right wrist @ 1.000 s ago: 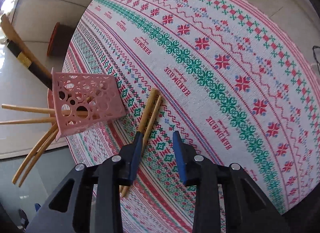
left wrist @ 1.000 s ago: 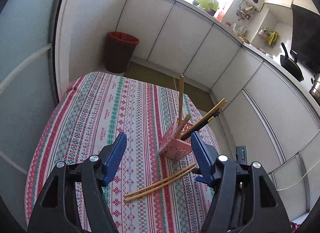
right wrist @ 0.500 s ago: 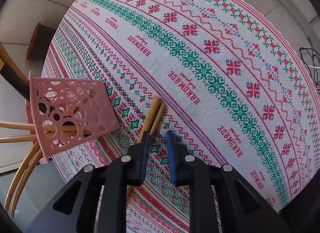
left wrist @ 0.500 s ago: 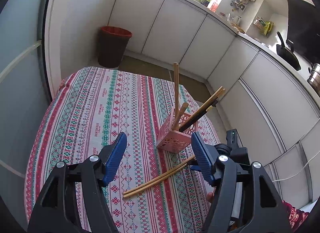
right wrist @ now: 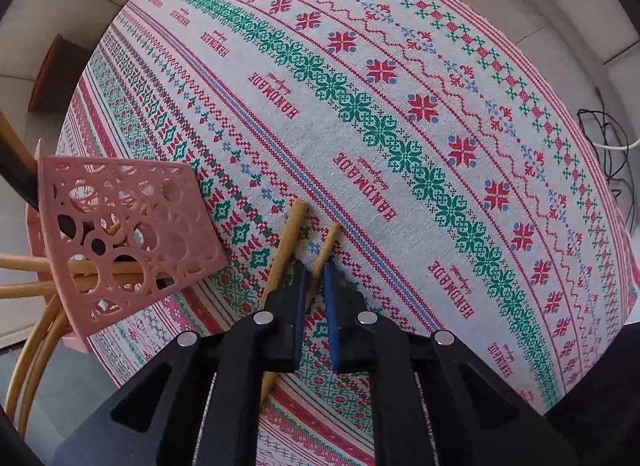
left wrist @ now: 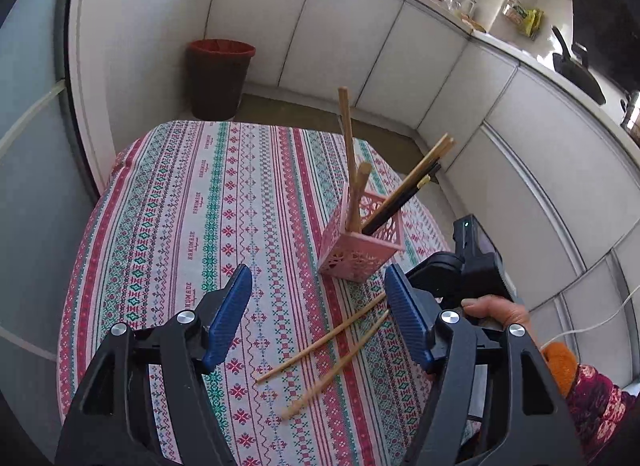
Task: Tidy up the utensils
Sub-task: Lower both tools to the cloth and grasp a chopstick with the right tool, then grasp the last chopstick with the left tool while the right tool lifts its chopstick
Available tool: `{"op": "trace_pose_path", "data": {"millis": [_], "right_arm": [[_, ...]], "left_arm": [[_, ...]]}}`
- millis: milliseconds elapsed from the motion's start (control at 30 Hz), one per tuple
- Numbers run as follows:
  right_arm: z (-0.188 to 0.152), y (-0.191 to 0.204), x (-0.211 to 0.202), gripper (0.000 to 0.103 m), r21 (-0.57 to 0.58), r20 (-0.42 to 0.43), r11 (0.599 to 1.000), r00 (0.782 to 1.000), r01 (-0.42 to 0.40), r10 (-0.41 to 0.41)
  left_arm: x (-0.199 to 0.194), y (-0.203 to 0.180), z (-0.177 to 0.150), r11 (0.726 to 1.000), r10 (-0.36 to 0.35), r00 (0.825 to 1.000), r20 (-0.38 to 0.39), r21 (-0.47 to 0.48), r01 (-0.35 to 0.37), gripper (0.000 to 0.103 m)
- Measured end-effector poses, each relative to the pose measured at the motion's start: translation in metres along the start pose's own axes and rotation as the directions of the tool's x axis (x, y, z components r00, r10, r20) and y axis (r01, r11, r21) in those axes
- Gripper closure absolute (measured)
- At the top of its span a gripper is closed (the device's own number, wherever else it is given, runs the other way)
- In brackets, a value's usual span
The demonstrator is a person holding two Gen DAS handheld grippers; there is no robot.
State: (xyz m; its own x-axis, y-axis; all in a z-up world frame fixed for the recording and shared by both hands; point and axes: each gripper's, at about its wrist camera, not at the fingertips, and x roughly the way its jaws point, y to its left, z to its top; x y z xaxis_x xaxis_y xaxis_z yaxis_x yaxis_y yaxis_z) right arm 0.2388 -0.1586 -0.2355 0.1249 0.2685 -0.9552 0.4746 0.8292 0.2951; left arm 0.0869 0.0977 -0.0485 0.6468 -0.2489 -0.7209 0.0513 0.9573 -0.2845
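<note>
A pink perforated holder stands near the table's right edge, with several wooden chopsticks and a black one leaning out of it. Two loose wooden chopsticks lie splayed on the patterned cloth in front of it. My right gripper points steeply down and is shut on the thick end of one chopstick. The other chopstick lies just outside its left finger. The holder sits to the left of that gripper. My left gripper hovers above the cloth, its jaws opening with nothing between them.
A dark red bin stands on the floor beyond the table. White cabinets run along the back and right, with a pan on the counter. A person's hand holds the right gripper. Cables lie off the table's edge.
The right jaws have closed onto one chopstick, and the pair, side by side before, has splayed apart. The left gripper has sunk a little and its jaws stand slightly wider.
</note>
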Motion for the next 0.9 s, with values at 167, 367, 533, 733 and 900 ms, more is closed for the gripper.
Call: {"op": "trace_pose_path", "data": {"millis": [167, 367, 533, 733, 900], "right_arm": [[-0.007, -0.038, -0.004, 0.098, -0.035, -0.049, 0.998, 0.997, -0.059, 0.058], [-0.002, -0.103, -0.014, 0.097, -0.024, -0.067, 0.991, 0.989, -0.133, 0.131], [0.002, -0.15, -0.031, 0.097, -0.033, -0.05, 0.99, 0.989, -0.14, 0.138], [0.002, -0.173, -0.035, 0.098, -0.049, -0.072, 0.979, 0.978, -0.198, 0.194], [0.009, -0.166, -0.028, 0.098, -0.039, -0.088, 0.97, 0.968, -0.24, 0.236]], "left_arm": [[0.053, -0.021, -0.026, 0.988, 0.028, 0.978, -0.208, 0.157, 0.005, 0.031], [0.106, -0.056, -0.042, 0.937, 0.111, 0.966, -0.232, 0.349, -0.024, 0.033], [0.134, -0.104, -0.053, 0.876, 0.118, 0.966, -0.23, 0.482, 0.008, 0.034], [0.171, -0.136, -0.045, 0.858, 0.166, 0.953, -0.254, 0.514, -0.012, 0.039], [0.197, -0.112, -0.05, 0.89, 0.208, 0.909, -0.36, 0.455, -0.024, 0.044]]}}
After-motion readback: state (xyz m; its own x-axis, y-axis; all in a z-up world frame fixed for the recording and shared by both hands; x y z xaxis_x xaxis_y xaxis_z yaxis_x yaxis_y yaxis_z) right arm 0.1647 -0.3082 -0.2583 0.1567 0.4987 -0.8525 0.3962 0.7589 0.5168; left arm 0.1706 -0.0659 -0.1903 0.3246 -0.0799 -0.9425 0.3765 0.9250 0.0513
